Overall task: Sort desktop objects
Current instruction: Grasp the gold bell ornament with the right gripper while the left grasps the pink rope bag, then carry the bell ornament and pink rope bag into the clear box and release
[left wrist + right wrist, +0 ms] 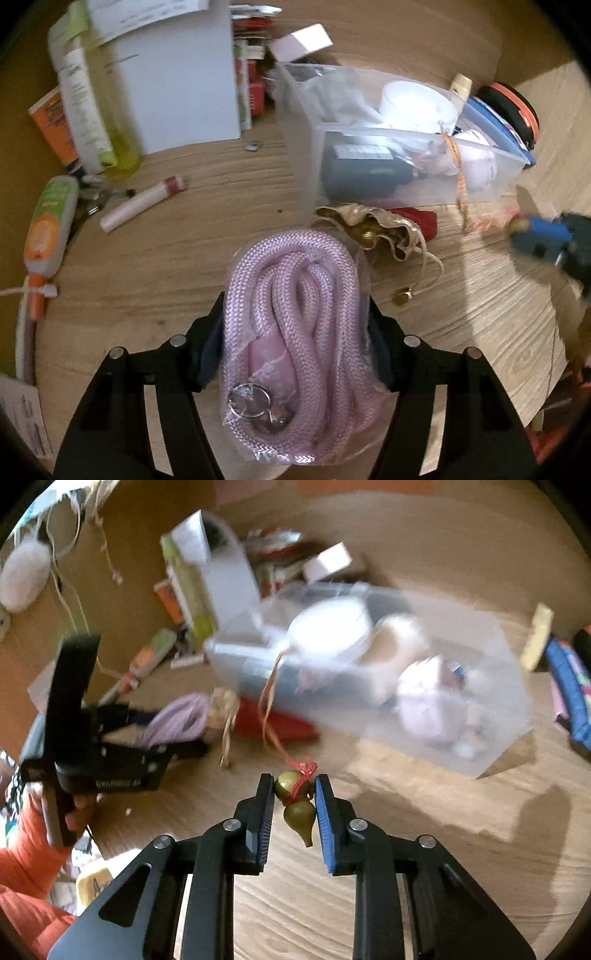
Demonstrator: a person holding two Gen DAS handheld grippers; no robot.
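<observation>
My left gripper [295,306] is shut on a bagged coil of pink rope [295,332] with a metal ring, held just above the wooden desk [184,258]. My right gripper [294,788] is shut on a small brass gourd charm [297,803] with red thread; its orange cord [271,698] runs up over the wall of the clear plastic bin [369,672]. In the left wrist view the right gripper [550,236] shows blurred at the right, beside the bin [406,162]. In the right wrist view the left gripper [147,738] holds the rope [177,720] at the left.
The bin holds a white round tub [417,103], a dark box [362,170] and a pink item. A gold pouch [369,229] and red item [417,218] lie before it. A lip balm tube [140,203], bottles [85,110] and a white box [177,81] stand left.
</observation>
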